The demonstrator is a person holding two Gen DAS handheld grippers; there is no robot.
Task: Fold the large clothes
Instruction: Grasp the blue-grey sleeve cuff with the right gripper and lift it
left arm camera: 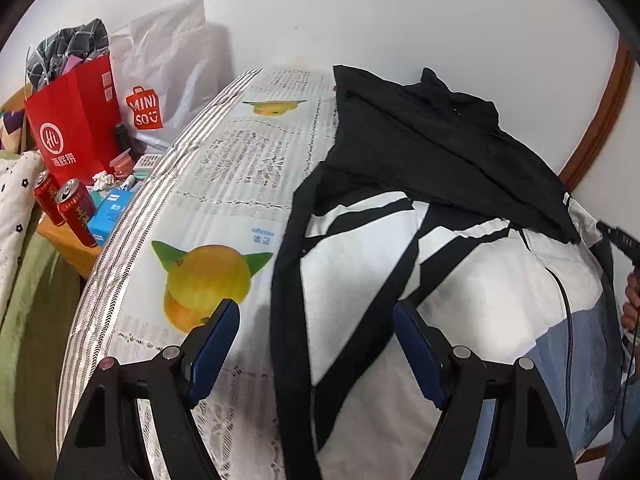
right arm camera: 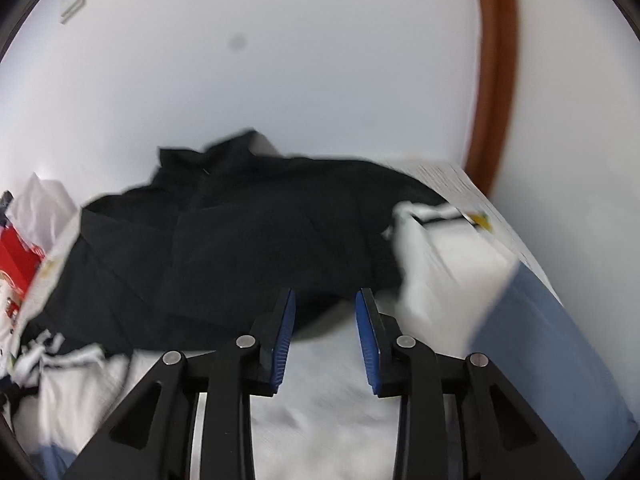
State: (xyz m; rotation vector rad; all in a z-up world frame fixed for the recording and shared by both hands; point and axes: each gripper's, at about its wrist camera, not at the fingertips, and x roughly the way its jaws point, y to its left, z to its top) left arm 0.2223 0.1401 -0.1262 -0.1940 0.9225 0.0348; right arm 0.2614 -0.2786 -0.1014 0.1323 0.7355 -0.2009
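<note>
A large black, white and blue garment [left arm camera: 460, 272] lies spread over the patterned counter [left arm camera: 240, 168], its black upper part [right arm camera: 240, 232] bunched toward the wall. Folding seems barely begun. Left tool [left arm camera: 316, 316] and right tool [right arm camera: 325, 304] both hover spread and empty; next, each likely needs an edge to pinch.

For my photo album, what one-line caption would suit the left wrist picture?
Open left tool hovers over a black-and-white garment spread on a fruit-print tablecloth, beside red cans.

Shirt [left arm camera: 440, 152] lies on jacket [left arm camera: 480, 280], bags [left arm camera: 80, 120] left.
</note>
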